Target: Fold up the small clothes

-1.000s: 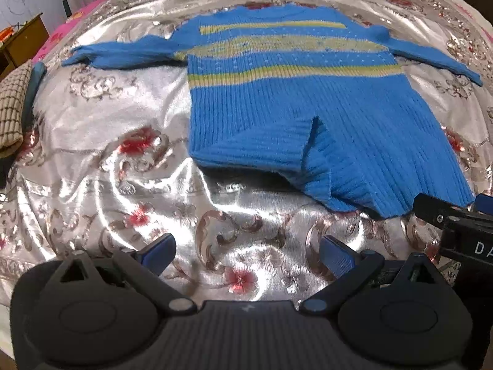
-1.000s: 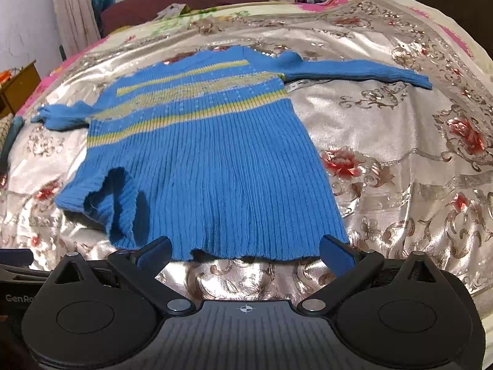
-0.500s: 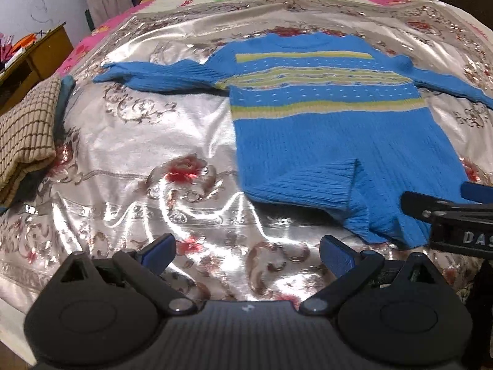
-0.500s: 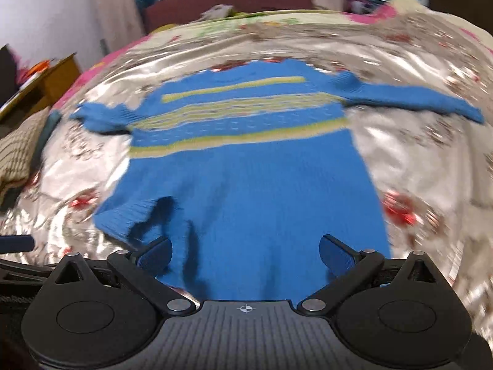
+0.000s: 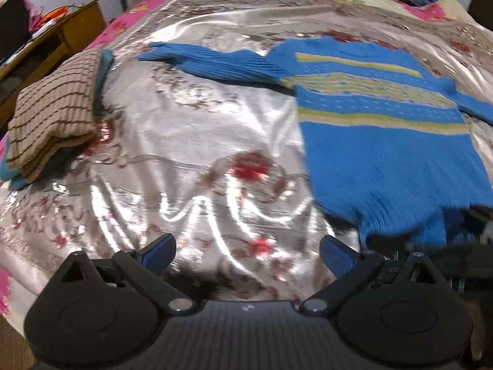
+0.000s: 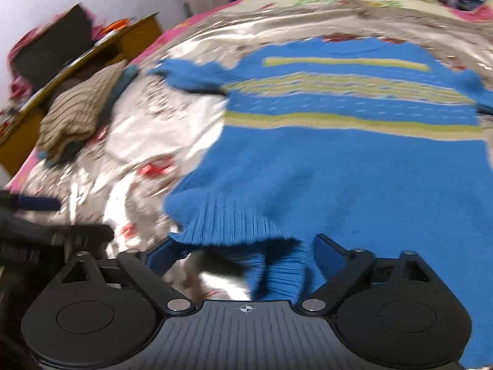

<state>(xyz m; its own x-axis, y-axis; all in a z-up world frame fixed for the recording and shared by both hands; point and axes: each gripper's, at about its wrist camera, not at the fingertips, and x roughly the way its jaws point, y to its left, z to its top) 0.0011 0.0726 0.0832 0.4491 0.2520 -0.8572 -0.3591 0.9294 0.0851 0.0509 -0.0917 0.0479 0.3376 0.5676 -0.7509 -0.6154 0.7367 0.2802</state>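
Observation:
A blue knit sweater (image 5: 379,141) with yellow-green stripes lies spread on the shiny floral bedspread (image 5: 197,141), sleeves out to both sides. Its near left hem corner (image 6: 228,222) is folded up. My left gripper (image 5: 248,251) is open and empty above the bedspread, left of the sweater's hem. My right gripper (image 6: 246,254) is open, its jaws on either side of the folded hem corner of the sweater (image 6: 339,166). The left gripper shows at the left edge of the right wrist view (image 6: 40,215).
A folded tan striped garment (image 5: 52,114) lies at the bed's left edge, also in the right wrist view (image 6: 77,117). A wooden bedside table (image 5: 46,43) stands beyond it. More bedding and clothes lie at the bed's far end.
Both grippers have swung left. The right gripper has moved from the sweater's hem middle to its folded left corner. The left gripper now faces bare bedspread and the tan garment.

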